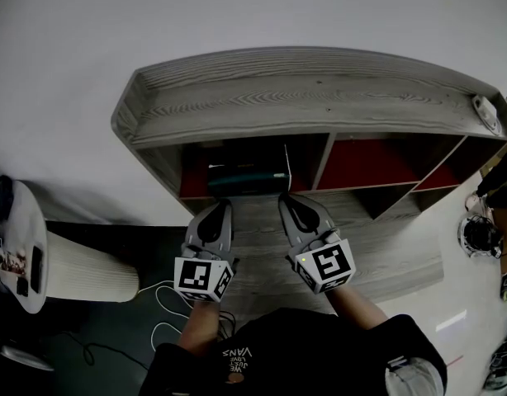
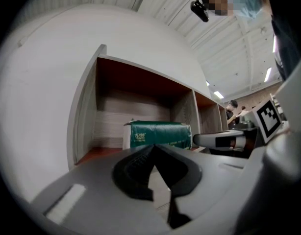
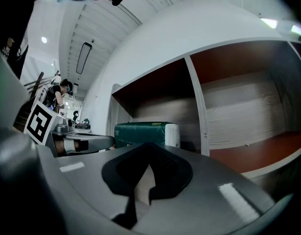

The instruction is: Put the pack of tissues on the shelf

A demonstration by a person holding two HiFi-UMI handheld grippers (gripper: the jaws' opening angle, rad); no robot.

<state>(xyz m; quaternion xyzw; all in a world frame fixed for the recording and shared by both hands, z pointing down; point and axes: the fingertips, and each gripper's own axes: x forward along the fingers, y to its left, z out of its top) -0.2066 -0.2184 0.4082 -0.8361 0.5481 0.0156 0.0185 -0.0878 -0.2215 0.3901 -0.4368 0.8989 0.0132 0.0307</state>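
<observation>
**Head view.**
- Shelf unit [image 1: 303,97]: grey wood-grain top and frame, with open compartments that have red bases. It stands against a plain white wall [image 1: 237,15].
- Pack of tissues [image 1: 247,176]: dark green, lying in the leftmost compartment toward its right-hand divider.
- Lower grey board [image 1: 377,246]: projects forward under the compartments.
- Left gripper [image 1: 223,206] and right gripper [image 1: 285,200]: side by side over the lower board, tips toward the pack, each with a marker cube at the rear.
- Small white round object [image 1: 486,112]: on the far right end of the shelf top.
- White round table [image 1: 80,271]: ribbed side, at the left, on a dark floor [image 1: 113,233].
- White cable [image 1: 167,304]: looped on that floor.

**Left gripper view.**
- Jaws drawn together at the tips, with nothing between them.
- The green pack [image 2: 160,133] sits ahead in the compartment, clear of the tips.
- The compartment's grey side wall [image 2: 84,106] is at the left, and the other gripper reaches in from the right.
- Overhead is a white ribbed ceiling [image 2: 229,38] with strip lights.

**Right gripper view.**
- Jaws closed tip to tip and empty.
- The pack [image 3: 140,133] lies ahead with its white end facing the divider [image 3: 197,106].
- The neighbouring compartment shows a red base [image 3: 258,153].
- A person [image 3: 60,89] stands far off at the left.
</observation>
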